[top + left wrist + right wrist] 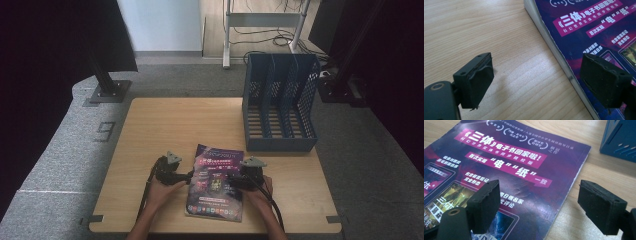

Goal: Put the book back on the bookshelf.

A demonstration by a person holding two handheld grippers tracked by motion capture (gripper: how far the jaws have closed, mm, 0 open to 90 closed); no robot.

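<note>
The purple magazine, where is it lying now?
In the high view the magazine lies flat near the table's front edge, between both grippers, before the blue file rack.

Soft daylight, dark edges, close views sharp.

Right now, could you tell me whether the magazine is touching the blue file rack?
Apart. The high view shows bare table between the magazine and the blue file rack.

A light wooden table [165,125] stands on grey carpet [65,150], with black curtains [45,50] at the upper left and right, a pale wall [160,25] and cables [265,35] behind.
</note>
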